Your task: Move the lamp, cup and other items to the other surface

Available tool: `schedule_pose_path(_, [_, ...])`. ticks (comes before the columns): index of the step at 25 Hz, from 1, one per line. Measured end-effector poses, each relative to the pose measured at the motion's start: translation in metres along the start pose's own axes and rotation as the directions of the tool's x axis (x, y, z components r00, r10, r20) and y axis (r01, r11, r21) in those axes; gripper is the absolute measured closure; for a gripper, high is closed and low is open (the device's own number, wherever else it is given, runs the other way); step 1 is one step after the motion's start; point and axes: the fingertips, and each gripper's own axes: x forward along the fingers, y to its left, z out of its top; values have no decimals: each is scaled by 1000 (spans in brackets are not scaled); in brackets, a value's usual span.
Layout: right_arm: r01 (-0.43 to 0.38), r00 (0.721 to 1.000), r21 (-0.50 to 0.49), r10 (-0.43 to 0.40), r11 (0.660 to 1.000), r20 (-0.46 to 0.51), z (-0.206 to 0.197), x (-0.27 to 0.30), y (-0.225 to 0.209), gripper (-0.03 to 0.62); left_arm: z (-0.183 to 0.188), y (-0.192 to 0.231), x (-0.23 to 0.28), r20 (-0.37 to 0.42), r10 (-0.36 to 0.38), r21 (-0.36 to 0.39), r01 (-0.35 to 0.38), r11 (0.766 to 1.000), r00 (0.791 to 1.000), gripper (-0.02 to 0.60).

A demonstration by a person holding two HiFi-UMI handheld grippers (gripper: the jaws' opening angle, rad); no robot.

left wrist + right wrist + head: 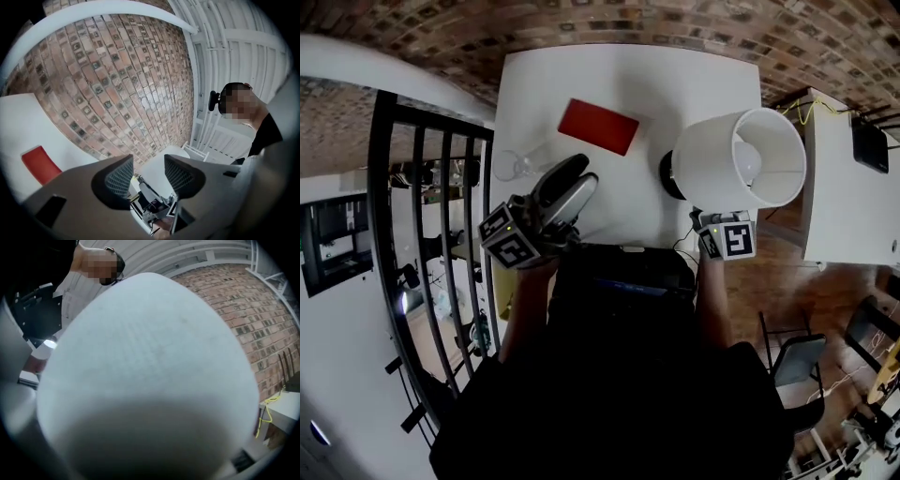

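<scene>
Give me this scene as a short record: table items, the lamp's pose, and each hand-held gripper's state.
table: white
on table: red flat item, clear glass
lamp: tilted, over table's right side
left hand-held gripper: jaws apart, empty
right hand-held gripper: at the lamp, jaws hidden behind its shade
other surface: white, at right
</scene>
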Motion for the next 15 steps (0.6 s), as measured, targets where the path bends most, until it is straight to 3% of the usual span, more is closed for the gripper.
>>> schedule_pose_path(6, [169,985,5,-169,986,14,52,-42,-3,513,-1,-12,1,-27,-113,-31,112,993,993,362])
schedule_pose_path(9, [233,972,-47,-231,971,39,73,-72,-3,513,-6,-18,1,-53,-168,-43,165,985,984,362])
schedule_pose_path(15, [407,910,-60,-398,912,114,117,-142,1,513,-25,-35,12,-136,-283,-74,275,959,950,362])
